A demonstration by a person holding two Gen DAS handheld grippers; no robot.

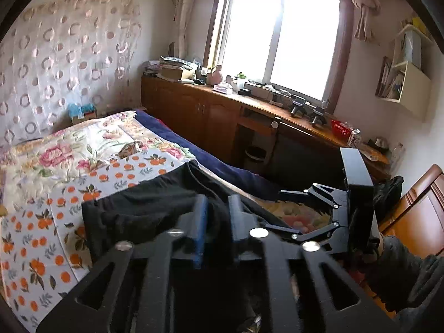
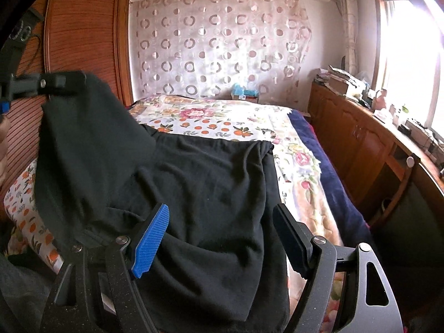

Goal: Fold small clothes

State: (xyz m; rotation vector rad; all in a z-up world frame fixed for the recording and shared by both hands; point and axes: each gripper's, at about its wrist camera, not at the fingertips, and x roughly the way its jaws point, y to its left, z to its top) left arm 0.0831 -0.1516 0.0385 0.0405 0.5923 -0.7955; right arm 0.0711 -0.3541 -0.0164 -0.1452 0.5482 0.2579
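Observation:
A black garment (image 2: pixel 211 183) lies spread on the bed, and it also shows in the left wrist view (image 1: pixel 144 211). My left gripper (image 1: pixel 217 213) is shut on a corner of the black garment and lifts it; in the right wrist view it appears at the upper left (image 2: pixel 59 82) with the cloth hanging from it. My right gripper (image 2: pixel 222 233) is open, its blue-padded fingers (image 2: pixel 151 238) on either side of the garment's near part, just above it. In the left wrist view it (image 1: pixel 291 211) shows from the side on the right.
The bed has a floral and orange-print cover (image 1: pixel 83 161) with a dark blue blanket (image 1: pixel 222 163) along its edge. A wooden cabinet (image 1: pixel 211 111) with clutter runs under the window. A wooden wardrobe (image 2: pixel 83 36) stands left of the bed.

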